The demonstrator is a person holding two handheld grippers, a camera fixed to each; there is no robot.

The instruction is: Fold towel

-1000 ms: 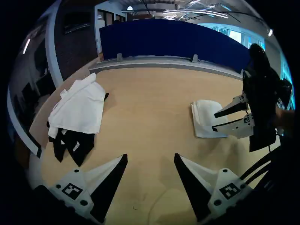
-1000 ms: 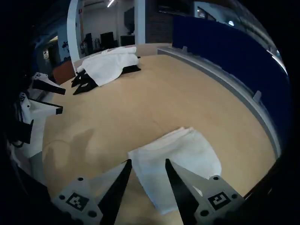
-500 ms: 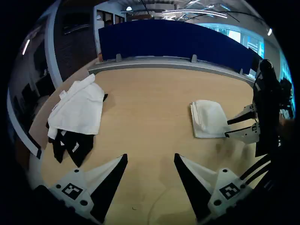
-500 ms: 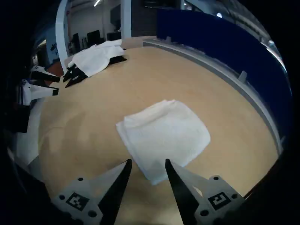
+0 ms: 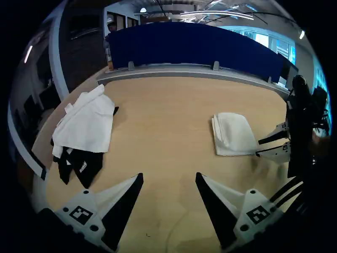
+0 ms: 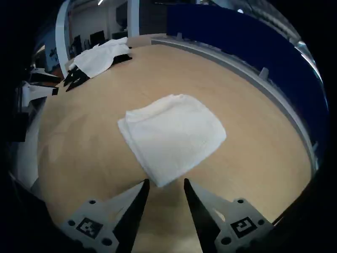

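On each finger of the left gripper (image 5: pixel 169 174) we saw a square black-and-white marker (image 5: pixel 81 213), which carried a pattern and no words. Those fingers stood wide apart over the bare desk (image 5: pixel 168 126) and held nothing.

In the right gripper view, the right gripper (image 6: pixel 166 180) bore the same kind of squares. Its fingers were parted by a narrower gap, and they too gripped nothing. The near corner of the towel (image 6: pixel 172 133) lay right at that gap, just ahead of the tips, and we could not tell whether it touched them. The towel was white, folded into a thick, rough rectangle, and lay flat on the desk.

In the left gripper view the towel sat right of centre. The right gripper's tips were just beside its right-hand edge, with that gripper's black body behind them.

Farther off, at the desk's left edge and well apart from the towel, a white cloth (image 5: pixel 86 122) lay heaped on dark garments (image 5: pixel 78 162). One dark piece showed a small pale tag (image 5: pixel 83 165), too small for us to read.

Beyond the desk's far edge ran a grey rail (image 5: pixel 185 69), and behind it stood a blue partition (image 5: pixel 189 42).
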